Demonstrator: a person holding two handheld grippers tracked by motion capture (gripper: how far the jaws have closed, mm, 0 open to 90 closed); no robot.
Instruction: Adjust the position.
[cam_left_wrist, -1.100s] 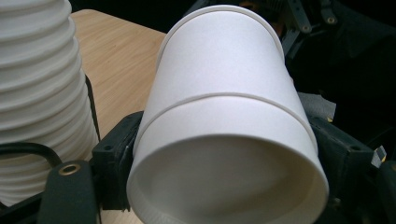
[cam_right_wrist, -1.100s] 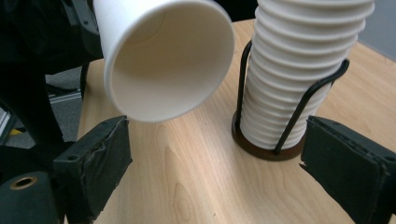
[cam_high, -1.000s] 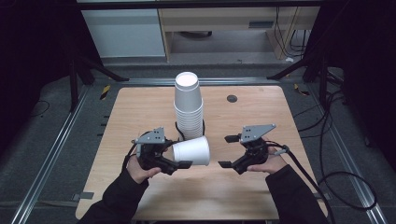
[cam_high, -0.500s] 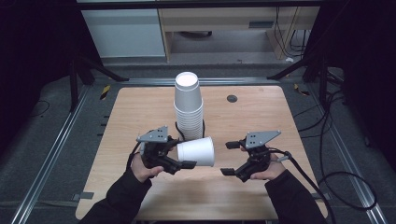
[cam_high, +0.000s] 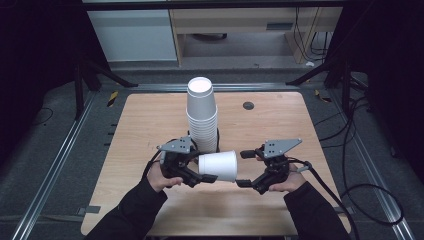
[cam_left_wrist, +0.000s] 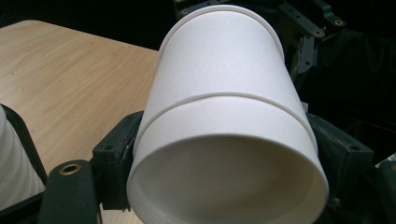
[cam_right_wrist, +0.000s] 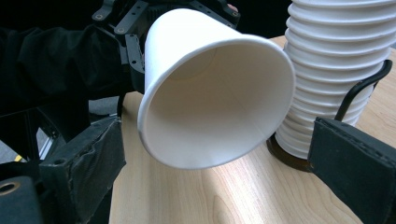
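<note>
Above the tabletop (cam_high: 150, 125), your left claw (cam_high: 192, 170) grips the paper cup (cam_high: 218, 165) sideways; next, close your wide-open right claw (cam_high: 245, 169) on its rim.

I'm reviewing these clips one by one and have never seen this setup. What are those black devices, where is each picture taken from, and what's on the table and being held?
A person sits at a wooden table and holds a hand-operated two-jaw gripper in each hand; there is no robot arm. The high view looks down from above. The other two come from cameras riding on each gripper. The left gripper is clamped on a white paper cup, held sideways with its open mouth toward the right gripper, whose jaws stand open on either side of the cup's mouth. Behind them a tall stack of cups stands upside down in a black holder.
</note>
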